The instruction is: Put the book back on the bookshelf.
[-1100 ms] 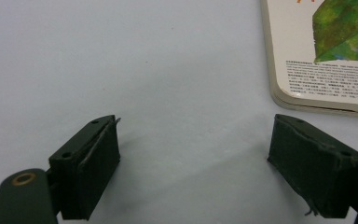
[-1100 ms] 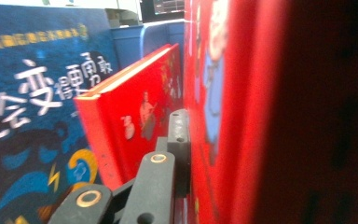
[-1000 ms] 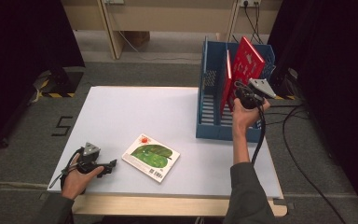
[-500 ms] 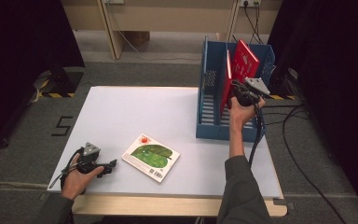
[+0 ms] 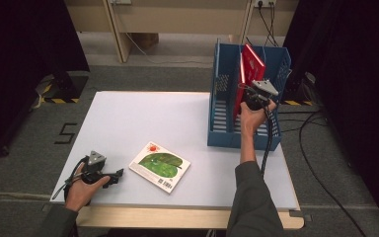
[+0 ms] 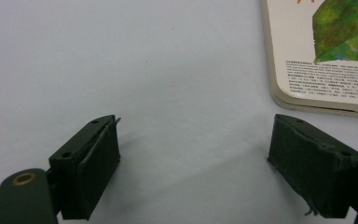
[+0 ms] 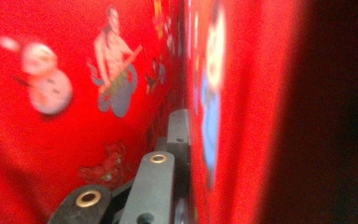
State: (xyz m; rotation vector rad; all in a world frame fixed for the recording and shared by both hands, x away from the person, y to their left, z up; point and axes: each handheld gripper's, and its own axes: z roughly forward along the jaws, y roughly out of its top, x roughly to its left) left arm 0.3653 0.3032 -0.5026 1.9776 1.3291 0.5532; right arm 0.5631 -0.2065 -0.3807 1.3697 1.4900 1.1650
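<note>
Nearby, the left gripper (image 5: 109, 178) rests wide open on the table (image 5: 143, 118), the green book (image 5: 160, 166) flat just beside it. Farther off, the right gripper (image 5: 246, 94) pinches the red book (image 5: 250, 66), standing on edge above the blue rack (image 5: 227, 106).

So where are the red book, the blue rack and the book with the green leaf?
red book (image 5: 252, 64), high view, on its red cover.
blue rack (image 5: 221, 81), high view, on its left wall.
leaf book (image 5: 160, 167), high view, on its cover.
</note>
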